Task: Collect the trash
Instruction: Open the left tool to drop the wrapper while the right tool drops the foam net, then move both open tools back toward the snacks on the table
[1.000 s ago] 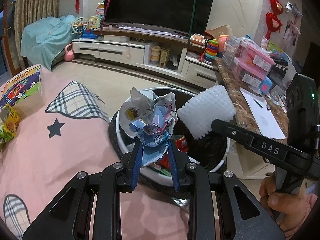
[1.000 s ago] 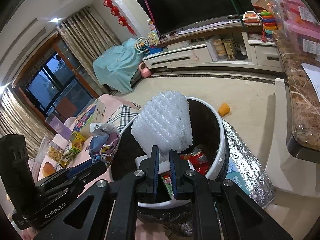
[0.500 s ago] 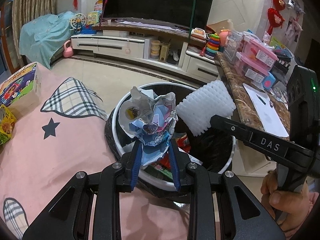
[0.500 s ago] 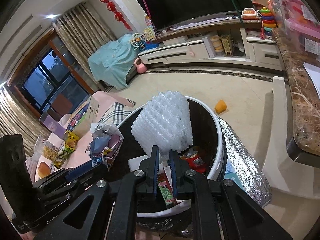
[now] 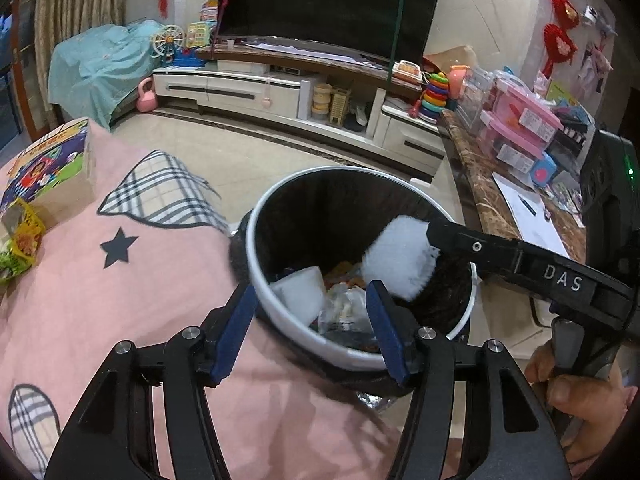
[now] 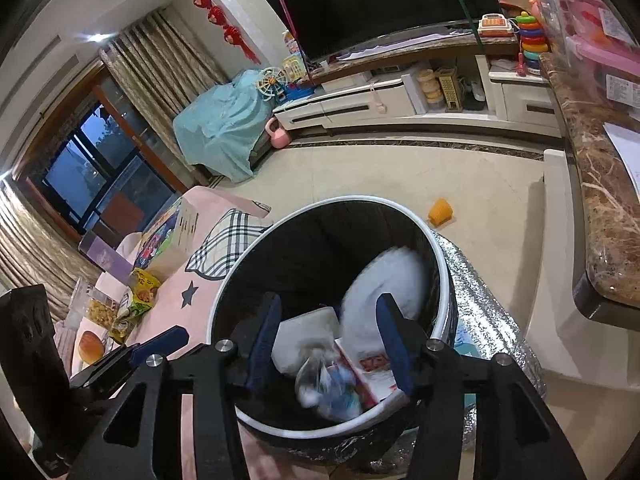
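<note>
A round trash bin [image 5: 256, 264] [image 6: 442, 264] with a white rim and black liner stands below both grippers. My left gripper [image 5: 310, 328] hangs over its near rim, jaws opening, nothing between them. The crumpled printed wrapper [image 5: 344, 310] [image 6: 326, 388] lies blurred inside the bin. My right gripper [image 6: 328, 340] is also over the bin with jaws opening and empty. The white bubble-foam piece [image 5: 400, 256] [image 6: 386, 292] is blurred, dropping into the bin. A flat white foam block [image 5: 300, 294] [image 6: 306, 334] lies among the trash inside.
A pink cloth [image 5: 100, 280] with plaid patches covers the surface at left, bearing a picture box [image 5: 44, 164] and snack bags [image 5: 20, 244] [image 6: 142, 284]. A marble counter [image 6: 600, 184] with papers and bins runs along the right. A hand [image 5: 576, 392] holds the right gripper.
Both grippers opened. The crumpled wrapper left my left gripper and fell into the bin. The white bubble foam left my right gripper and is falling in.
</note>
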Demonstrator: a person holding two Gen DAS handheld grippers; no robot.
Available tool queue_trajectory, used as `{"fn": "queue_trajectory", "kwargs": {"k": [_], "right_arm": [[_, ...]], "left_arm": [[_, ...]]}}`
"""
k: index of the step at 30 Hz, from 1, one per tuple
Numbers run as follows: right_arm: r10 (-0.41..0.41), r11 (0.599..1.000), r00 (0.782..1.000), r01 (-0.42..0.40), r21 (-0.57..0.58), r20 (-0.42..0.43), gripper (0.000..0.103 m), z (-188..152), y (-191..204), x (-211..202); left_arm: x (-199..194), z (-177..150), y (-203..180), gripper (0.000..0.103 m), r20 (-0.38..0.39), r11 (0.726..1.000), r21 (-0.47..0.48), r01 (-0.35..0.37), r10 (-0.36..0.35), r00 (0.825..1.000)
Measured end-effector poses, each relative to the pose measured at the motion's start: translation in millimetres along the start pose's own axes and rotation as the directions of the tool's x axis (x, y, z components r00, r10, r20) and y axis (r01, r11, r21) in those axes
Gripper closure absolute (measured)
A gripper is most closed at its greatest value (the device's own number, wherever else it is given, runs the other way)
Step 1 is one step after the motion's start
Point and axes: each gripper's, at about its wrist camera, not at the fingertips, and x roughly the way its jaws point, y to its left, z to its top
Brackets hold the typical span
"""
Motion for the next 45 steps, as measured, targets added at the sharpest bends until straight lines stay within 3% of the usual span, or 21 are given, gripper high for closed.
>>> {"fn": "queue_trajectory", "kwargs": {"k": [10, 26, 45], "right_arm": [[0.027, 1.000, 0.999, -0.027, -0.002, 0.020, 0.019, -17.7, 21.3, -7.5], [0.131, 0.985, 0.991, -0.134, -0.107, -0.029, 0.013, -57.1, 99.6, 4.3], [0.194, 0.955, 0.972, -0.218, -0.201, -0.131, 0.012, -103.4, 166.6, 36.9]], "left_arm": [[-30.9, -33.9, 51.6, 0.039, 0.022, 0.989, -0.143, -0.029, 0.033, 0.999], [-75.5, -93.3, 136.5, 0.034, 0.022, 0.935, -0.338, -0.108, 0.122, 0.992], [-108.5, -137.5, 197.1, 0.033, 0.006, 0.875, -0.449, -0.184, 0.209, 0.978]]}}
